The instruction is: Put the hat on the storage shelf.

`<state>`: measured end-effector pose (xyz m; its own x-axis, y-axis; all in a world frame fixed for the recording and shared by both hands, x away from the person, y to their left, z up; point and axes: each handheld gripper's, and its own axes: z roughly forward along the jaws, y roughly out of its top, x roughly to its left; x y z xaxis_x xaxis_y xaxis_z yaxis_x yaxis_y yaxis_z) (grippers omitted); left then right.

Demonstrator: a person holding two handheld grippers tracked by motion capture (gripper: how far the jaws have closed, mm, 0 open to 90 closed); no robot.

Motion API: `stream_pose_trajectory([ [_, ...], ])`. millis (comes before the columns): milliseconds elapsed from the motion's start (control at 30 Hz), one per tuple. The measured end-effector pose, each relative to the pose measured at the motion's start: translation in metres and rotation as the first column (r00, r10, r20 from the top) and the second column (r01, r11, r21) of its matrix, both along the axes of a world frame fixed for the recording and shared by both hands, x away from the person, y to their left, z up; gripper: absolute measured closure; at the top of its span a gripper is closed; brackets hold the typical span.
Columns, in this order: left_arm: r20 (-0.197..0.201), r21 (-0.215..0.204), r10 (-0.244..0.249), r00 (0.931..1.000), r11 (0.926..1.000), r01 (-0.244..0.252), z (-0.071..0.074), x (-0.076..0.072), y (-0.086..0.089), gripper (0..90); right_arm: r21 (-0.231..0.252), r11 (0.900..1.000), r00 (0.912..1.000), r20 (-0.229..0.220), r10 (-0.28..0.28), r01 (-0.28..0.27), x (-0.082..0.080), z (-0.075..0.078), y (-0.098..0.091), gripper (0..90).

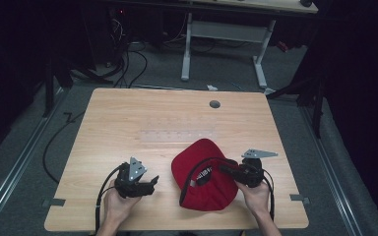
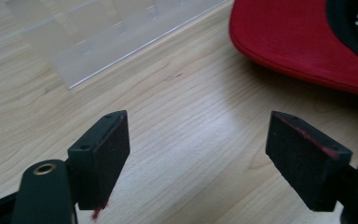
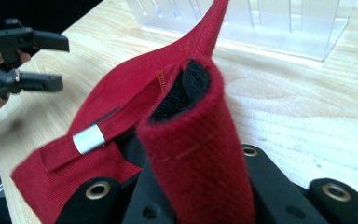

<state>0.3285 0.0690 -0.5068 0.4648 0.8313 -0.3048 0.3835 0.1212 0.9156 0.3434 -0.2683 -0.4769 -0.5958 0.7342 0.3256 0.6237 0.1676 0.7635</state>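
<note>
A red cap (image 1: 204, 174) is seen lying on the light wooden table (image 1: 128, 123), at about five o'clock from the table's centre, near the front edge, with its black inner band turned up in the high view. The right gripper (image 1: 226, 169) is held by the right hand (image 1: 256, 191) at the cap's three o'clock side, and its jaws are clenched on a red strap (image 3: 200, 154) of the cap; in the right gripper view this strap is seen rising between the jaws, with a black fuzzy patch at its upper end. A small silver clasp (image 3: 89, 139) is seen on a second strap at nine o'clock from the held one. The left gripper (image 1: 150, 184) is held by the left hand (image 1: 115, 204) at the cap's nine o'clock side, just beside it but apart from it. In the left gripper view its jaws are seen spread wide and released, with bare table between them and the cap's red edge (image 2: 303, 42) at one o'clock. A clear plastic rack (image 1: 177, 133) is made out on the table at twelve o'clock from the cap, near the table's centre. A round grey grommet (image 1: 214, 104) is set in the table near its far edge.
</note>
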Motion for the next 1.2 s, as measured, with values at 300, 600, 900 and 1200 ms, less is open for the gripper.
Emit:
stream_pose_trajectory([
  [300,0.031,0.050,-0.032,0.9990,0.9983,0.030,0.001,-0.010,-0.012,17.2,0.028,0.9996,0.9999,0.012,0.007,-0.008,0.007,0.019,0.002,85.9],
  [600,0.019,0.056,-0.044,0.9988,0.9975,0.043,-0.002,-0.010,-0.016,15.1,0.033,0.9991,0.9996,0.012,0.026,-0.027,0.016,0.032,0.011,85.9],
  [900,0.019,0.038,-0.057,0.9982,0.9977,0.057,-0.001,-0.010,-0.023,14.4,0.055,0.9975,0.9990,-0.001,0.045,-0.045,0.021,0.041,0.022,85.8],
  [1200,0.026,0.018,-0.070,0.9972,0.9974,0.069,0.003,-0.009,-0.026,12.8,0.081,0.9941,0.9973,-0.006,0.074,-0.073,0.026,0.048,0.036,85.8],
])
